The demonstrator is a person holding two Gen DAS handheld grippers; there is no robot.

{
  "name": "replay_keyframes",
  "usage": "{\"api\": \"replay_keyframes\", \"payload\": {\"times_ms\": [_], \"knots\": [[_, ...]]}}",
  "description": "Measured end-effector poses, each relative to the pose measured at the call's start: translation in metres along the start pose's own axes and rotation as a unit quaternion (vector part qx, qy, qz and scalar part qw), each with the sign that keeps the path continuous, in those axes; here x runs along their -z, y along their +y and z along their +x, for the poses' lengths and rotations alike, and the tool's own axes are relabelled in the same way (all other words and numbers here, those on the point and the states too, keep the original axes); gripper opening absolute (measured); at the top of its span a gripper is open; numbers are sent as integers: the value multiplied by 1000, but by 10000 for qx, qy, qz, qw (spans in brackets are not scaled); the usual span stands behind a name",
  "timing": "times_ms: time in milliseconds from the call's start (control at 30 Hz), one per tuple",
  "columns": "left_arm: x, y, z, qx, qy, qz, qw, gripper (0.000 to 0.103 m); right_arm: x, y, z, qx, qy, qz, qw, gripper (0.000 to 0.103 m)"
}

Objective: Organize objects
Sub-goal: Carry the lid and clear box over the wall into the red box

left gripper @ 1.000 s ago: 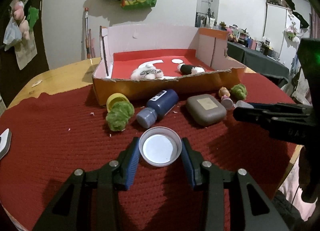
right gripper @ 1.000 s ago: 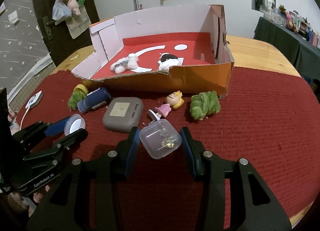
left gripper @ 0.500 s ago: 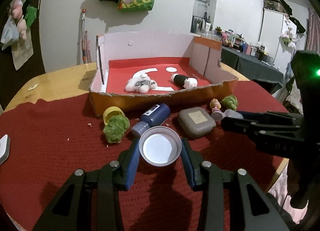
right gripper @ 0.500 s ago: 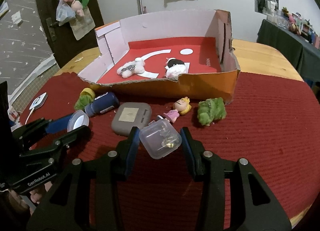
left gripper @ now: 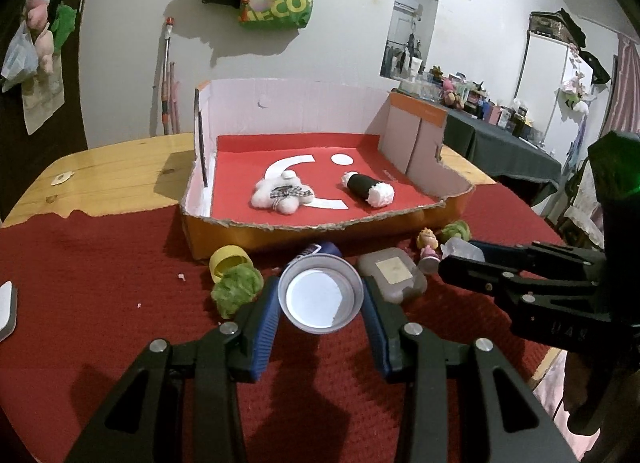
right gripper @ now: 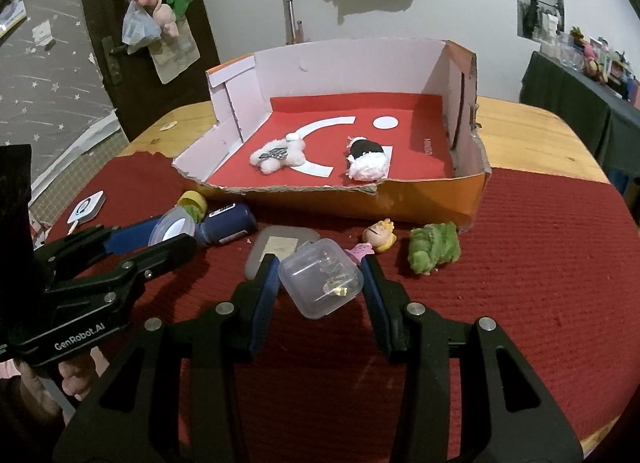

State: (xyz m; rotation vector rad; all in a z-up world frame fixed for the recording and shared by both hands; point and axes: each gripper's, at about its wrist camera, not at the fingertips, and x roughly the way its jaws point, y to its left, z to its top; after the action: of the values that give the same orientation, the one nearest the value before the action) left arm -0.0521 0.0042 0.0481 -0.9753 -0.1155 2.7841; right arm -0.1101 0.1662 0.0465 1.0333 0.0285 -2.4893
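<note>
Left tool (left gripper: 320, 305) clamped on a round grey cap (left gripper: 321, 293), white-lined hollow facing the camera, blue pads (left gripper: 266, 317) pressing its rim on both sides; right tool (right gripper: 320, 283) clenched on a small clear plastic case (right gripper: 321, 283), rounded corners, something small and gold-coloured lying inside, held cornerwise between the pads (right gripper: 264, 291). Both loads carried clear of the red cloth (left gripper: 100, 303) covering the table (left gripper: 120, 167). Straight ahead of each tool and well apart from it, the cardboard box (left gripper: 320, 227), long axis running crosswise to both, torn low front wall nearest, taller white walls at the back and sides. Cap roughly opposite the middle of that front wall; case opposite the middle too in the right wrist view, so neither hand clearly nearer. Judged next step: up over the torn edge and forward onto the red floor of the box, where free room shows near the front wall and around the two things already lying there, a white plush toy (left gripper: 282, 195) and a black-and-white plush roll (left gripper: 368, 189). Between tools and box, on the cloth beside the front wall: a yellow cap (left gripper: 230, 259) touching a green fuzzy ball (left gripper: 236, 289), a dark blue bottle (right gripper: 228, 223) on its side, a grey rounded case (left gripper: 394, 273) with a pale label, a small blond doll (right gripper: 378, 239), and a second green fuzzy toy (right gripper: 434, 247). Likely hazard: catching the ragged front edge when going in low.
</note>
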Motion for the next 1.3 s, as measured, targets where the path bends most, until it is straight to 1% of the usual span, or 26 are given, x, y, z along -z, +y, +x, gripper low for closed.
{"api": "replay_keyframes", "payload": {"times_ms": [300,467,733,933,1033,1133,1300], "knots": [[-13,3,0,64,-70,-20,10000,42,-9,5,-2,-29,-60,-115,9999,40],[-19,3,3,75,-55,23,10000,42,-15,7,-3,-102,-83,-139,9998,40],[-28,4,9,132,-22,4,9999,42,-26,9,-2,-102,-127,-227,9996,40],[-38,2,11,6,-67,202,9998,42,-36,7,-1,-144,-144,-257,9995,40],[-47,4,13,6,-71,211,9998,42,-43,5,0,-159,-148,-270,9994,40],[-55,6,19,35,22,199,9998,42,-50,3,3,-154,-113,-299,9994,40],[-64,8,35,119,328,198,9992,42,-63,-4,17,-395,163,-234,9988,40]]}}
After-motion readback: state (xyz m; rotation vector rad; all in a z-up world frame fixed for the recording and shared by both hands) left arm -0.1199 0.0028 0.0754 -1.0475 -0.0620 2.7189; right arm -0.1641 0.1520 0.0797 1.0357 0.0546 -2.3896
